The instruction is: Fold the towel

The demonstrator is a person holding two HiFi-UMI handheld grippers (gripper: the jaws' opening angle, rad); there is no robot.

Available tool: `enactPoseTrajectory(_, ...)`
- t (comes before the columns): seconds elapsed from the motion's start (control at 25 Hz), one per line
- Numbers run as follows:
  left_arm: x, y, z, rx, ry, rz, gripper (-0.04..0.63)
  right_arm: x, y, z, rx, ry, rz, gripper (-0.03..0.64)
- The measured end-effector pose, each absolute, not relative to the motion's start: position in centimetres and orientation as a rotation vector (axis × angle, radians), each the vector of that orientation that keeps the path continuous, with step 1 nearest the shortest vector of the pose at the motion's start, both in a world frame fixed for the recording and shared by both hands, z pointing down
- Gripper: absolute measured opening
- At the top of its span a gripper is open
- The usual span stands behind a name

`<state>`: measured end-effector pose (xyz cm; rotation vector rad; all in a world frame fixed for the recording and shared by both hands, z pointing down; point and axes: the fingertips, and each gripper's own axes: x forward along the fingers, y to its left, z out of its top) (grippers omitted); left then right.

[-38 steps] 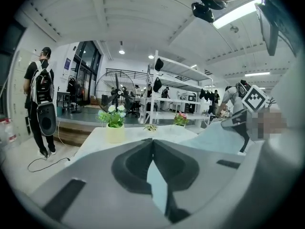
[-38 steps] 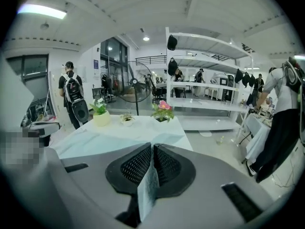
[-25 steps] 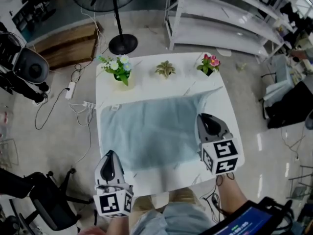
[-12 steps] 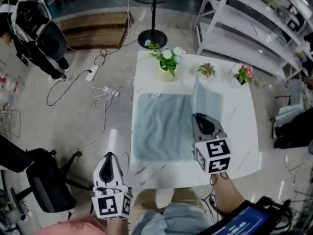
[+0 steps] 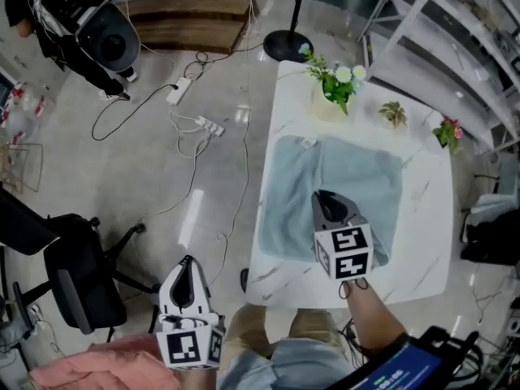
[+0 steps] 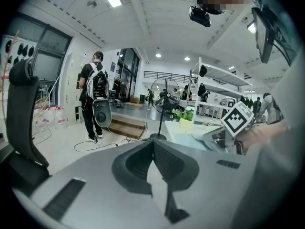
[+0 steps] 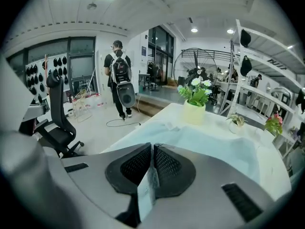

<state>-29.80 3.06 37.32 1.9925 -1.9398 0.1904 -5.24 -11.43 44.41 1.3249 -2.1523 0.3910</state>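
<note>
A pale blue towel [image 5: 370, 181] lies on the white marble table [image 5: 422, 246], with a crease running front to back near its middle. My right gripper [image 5: 326, 197] hangs over the towel's near middle. In the right gripper view, the right gripper [image 7: 151, 149] is shut, and a thin pale flap of the towel [image 7: 214, 142] is pinched between its pads. My left gripper [image 5: 186, 261] is out over the floor, left of the table and well away from the towel. In its own view, the left gripper [image 6: 153, 142] is shut and holds nothing.
Three potted plants stand along the table's far edge: white flowers [image 5: 335, 84], a small green one [image 5: 394, 114] and pink flowers [image 5: 448, 131]. On the floor to the left are a fan base [image 5: 288, 45], a power strip with cables [image 5: 207, 126] and an office chair [image 5: 69, 270]. A person with a backpack [image 5: 77, 19] stands far left.
My right gripper carried the towel's right side up, then leftward and down over the rest. My left gripper went from the table's front left corner to over the floor. The head view swung left.
</note>
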Motion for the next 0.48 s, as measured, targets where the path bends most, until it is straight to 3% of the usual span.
enactPoseTrajectory(0.48,-31.6,1.9,35.9,2.014,-1.918,0.125,0.007,-10.3,-11.9,38.1,1.347,-2.213,0.279,0.037)
